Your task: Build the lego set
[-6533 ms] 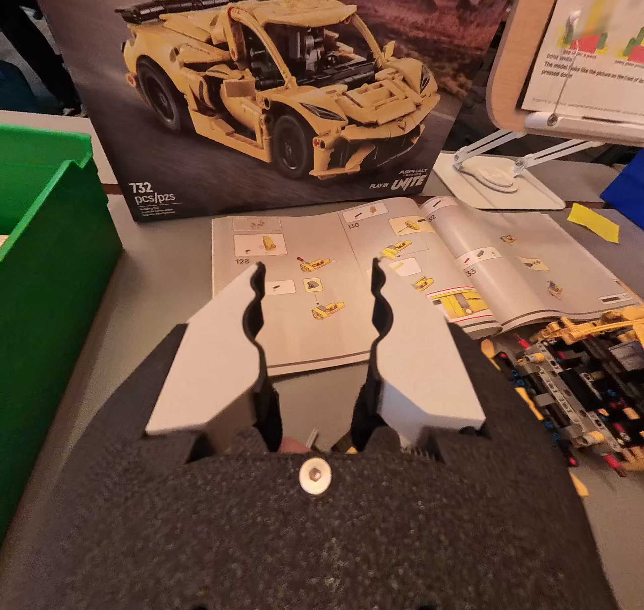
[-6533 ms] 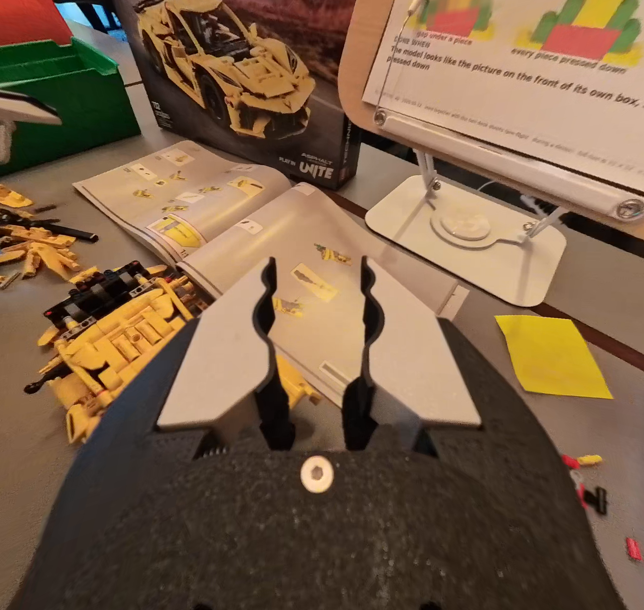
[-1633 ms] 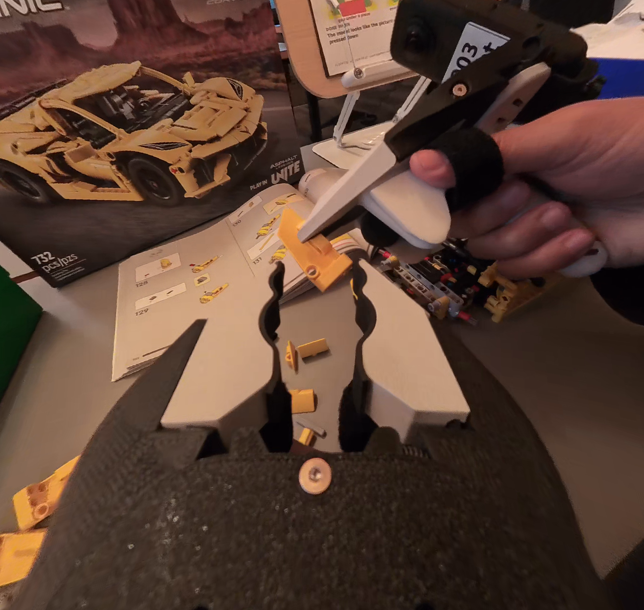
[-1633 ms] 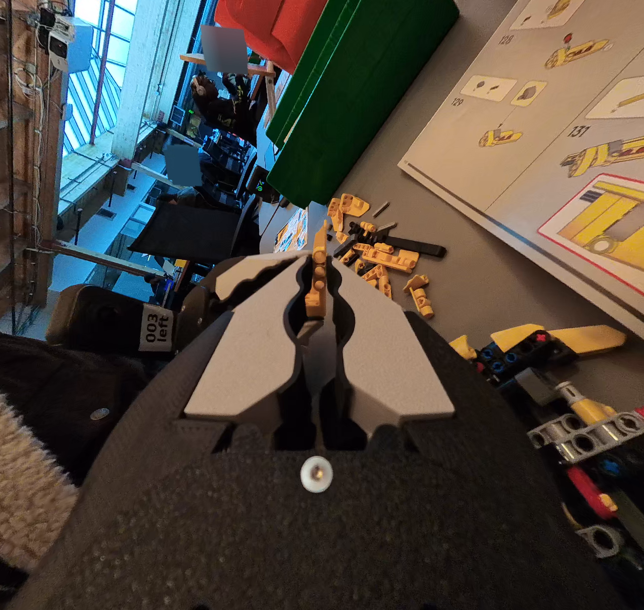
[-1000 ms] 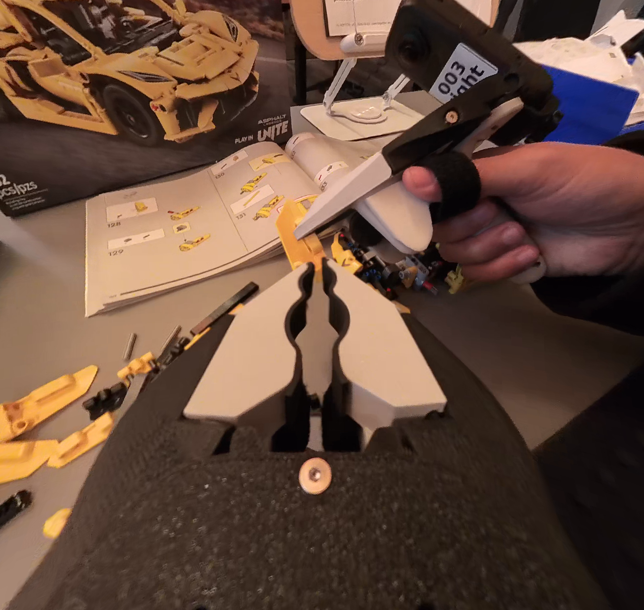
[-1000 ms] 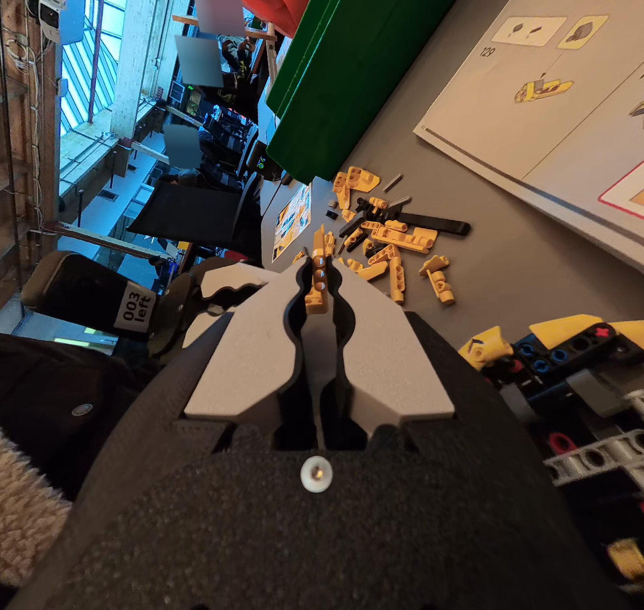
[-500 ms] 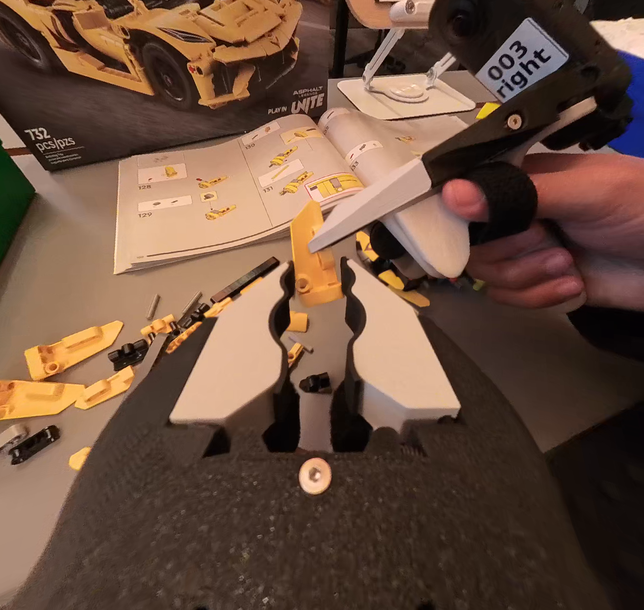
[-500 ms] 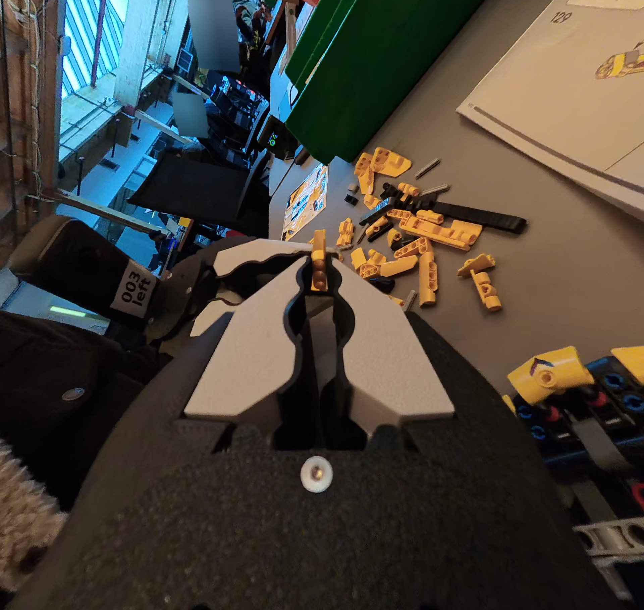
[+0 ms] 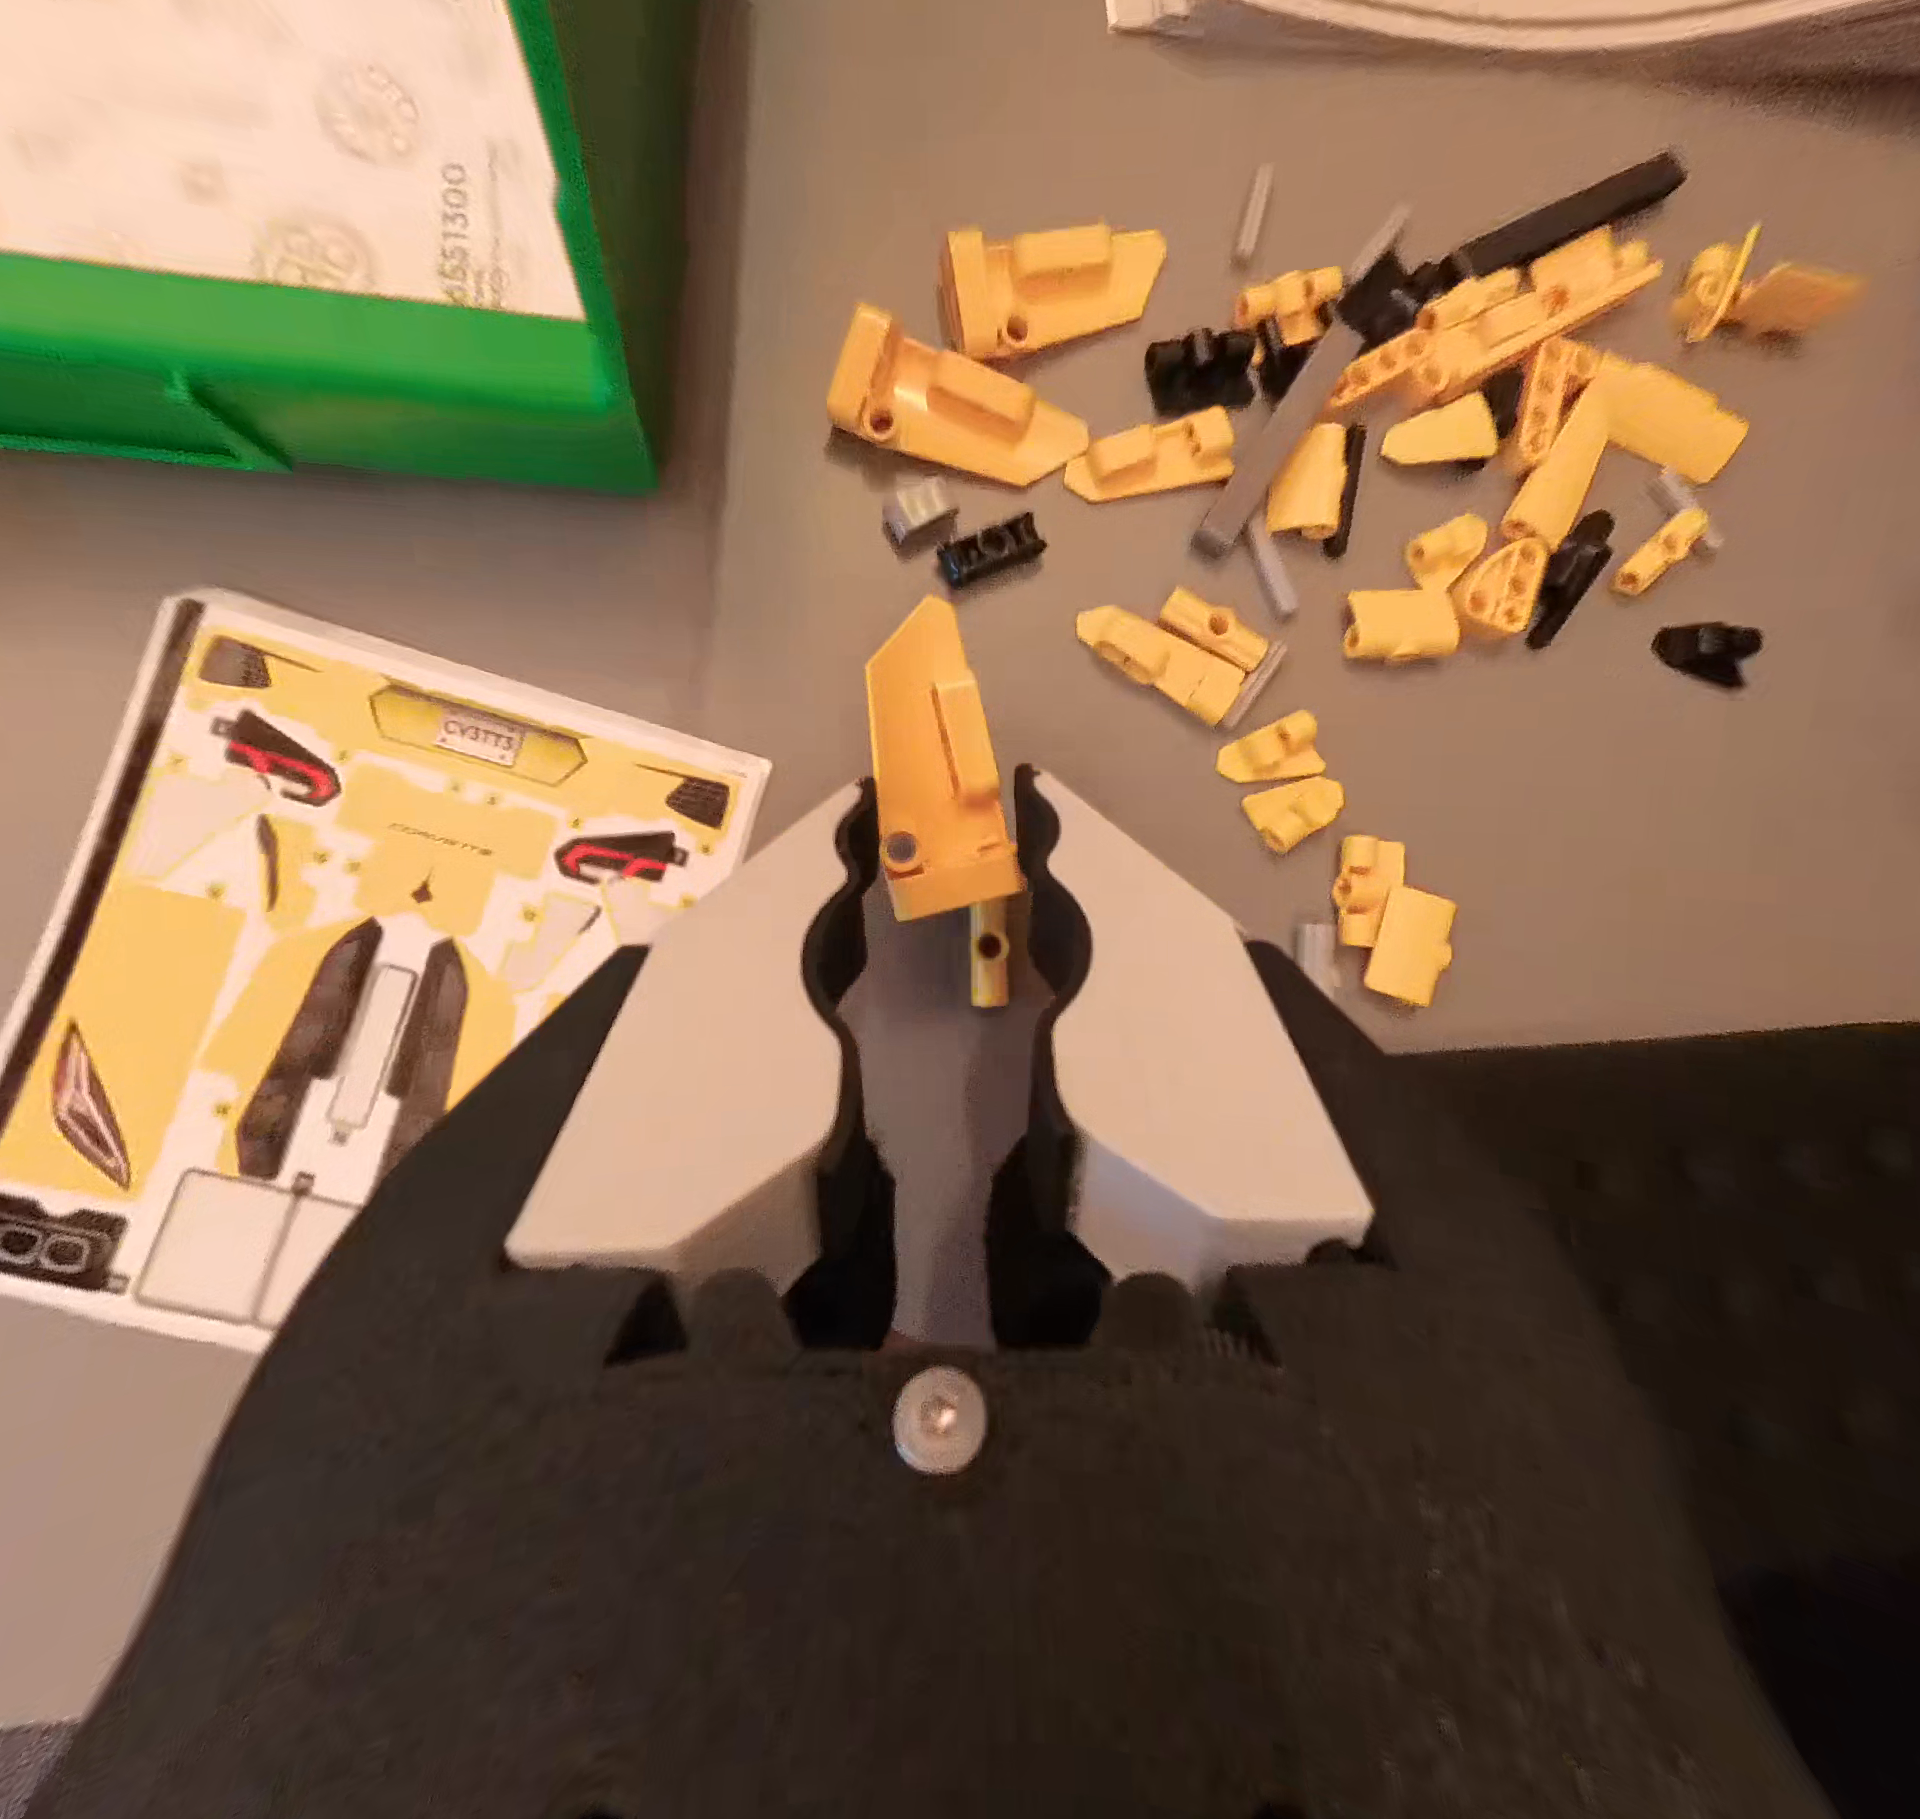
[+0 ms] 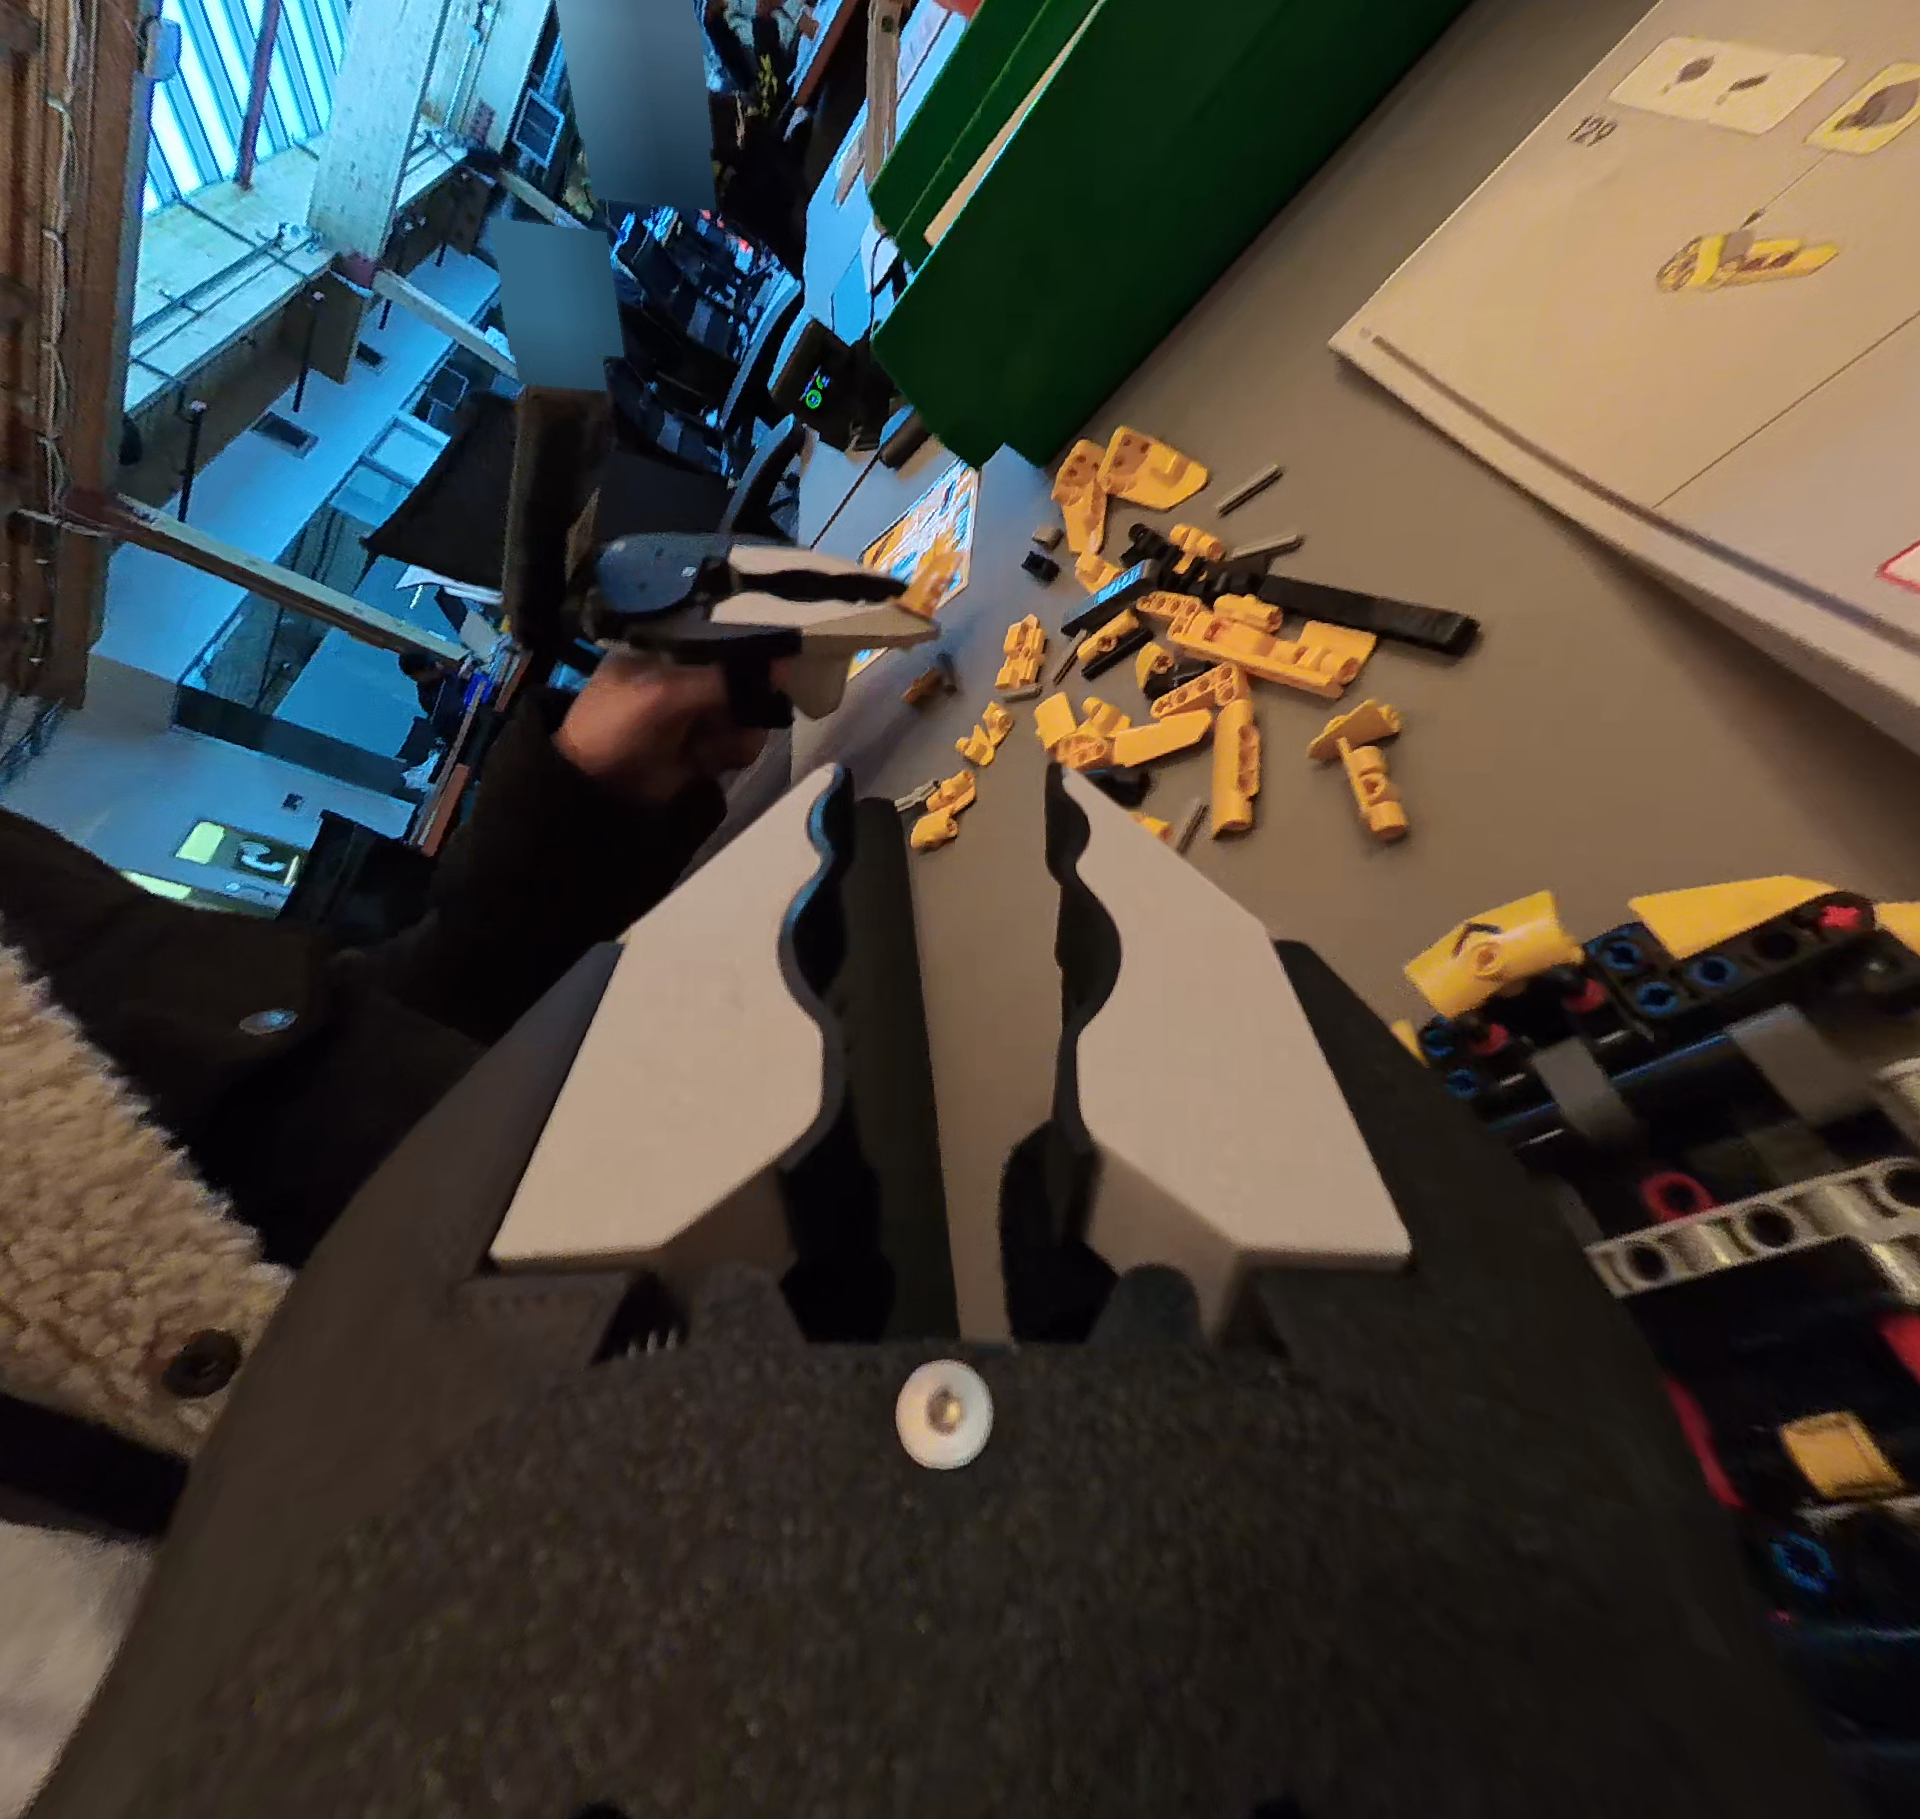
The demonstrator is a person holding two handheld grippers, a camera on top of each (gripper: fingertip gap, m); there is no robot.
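Gripping yellow panel piece (image 9: 935, 782) at its tips, left gripper (image 9: 940, 813) hangs above table | sticker sheet (image 9: 312, 938), green bin (image 9: 582, 211) only fully seen in left wrist view | loose parts pile (image 9: 1403, 419) partly blurred | right gripper (image 10: 951, 803) parted, empty | half-built car (image 10: 1662, 1094) cut off right, only in right wrist view

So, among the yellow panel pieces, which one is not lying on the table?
The yellow panel held between the left gripper fingers, pointed tip forward. The two similar panels lie loose on the table beside the green bin.
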